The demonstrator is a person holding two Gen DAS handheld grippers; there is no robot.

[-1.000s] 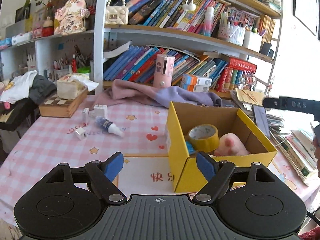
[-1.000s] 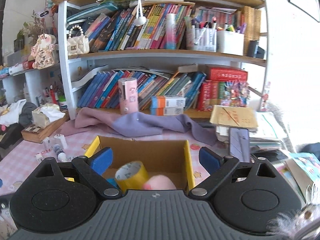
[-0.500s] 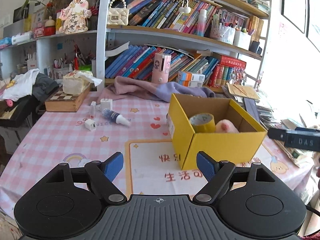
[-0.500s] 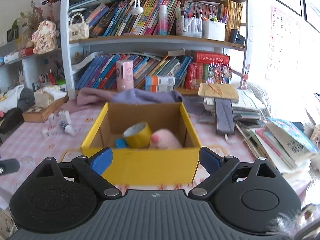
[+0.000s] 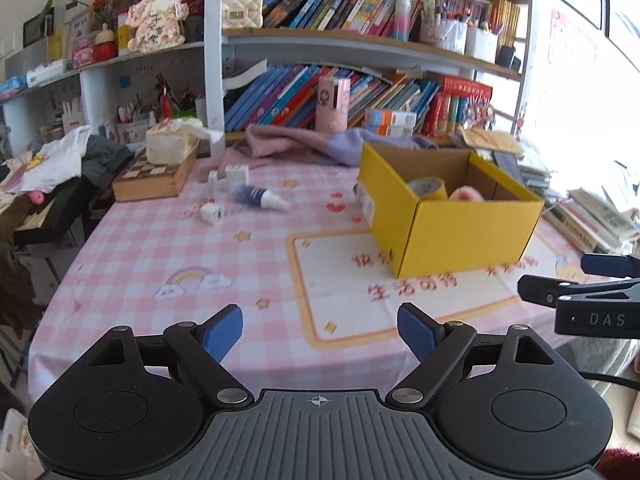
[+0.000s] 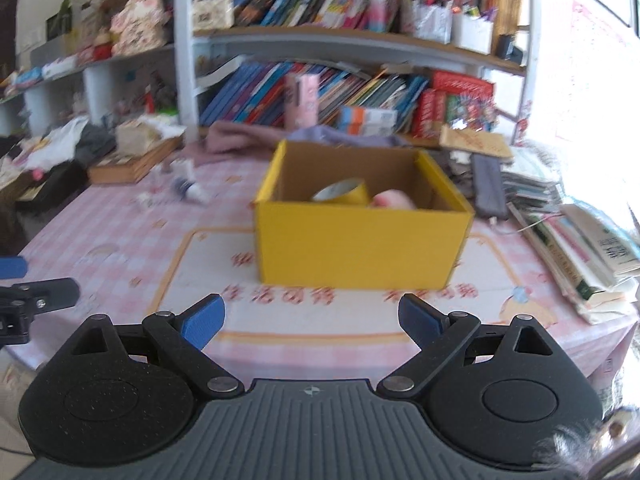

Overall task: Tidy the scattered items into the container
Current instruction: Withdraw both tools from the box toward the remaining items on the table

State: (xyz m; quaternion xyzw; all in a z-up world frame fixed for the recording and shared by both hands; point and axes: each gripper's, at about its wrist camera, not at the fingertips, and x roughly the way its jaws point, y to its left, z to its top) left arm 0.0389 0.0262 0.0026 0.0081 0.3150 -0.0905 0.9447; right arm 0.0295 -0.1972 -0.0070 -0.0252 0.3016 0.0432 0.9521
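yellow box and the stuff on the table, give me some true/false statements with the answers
1. The yellow box holds a roll of tape. True.
2. The small bottle stands upright inside the box. False: it lies on its side on the tablecloth, left of the box.
3. The left gripper grips a white cube. False: nothing is between its opening jaws.
4. The right gripper is open and empty. True.
5. The white cube lies outside the box. True.

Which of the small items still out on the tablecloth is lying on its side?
The blue-and-white bottle, lying flat with its white cap pointing toward the yellow box. The small white pieces around it are blocky, not long like the bottle.
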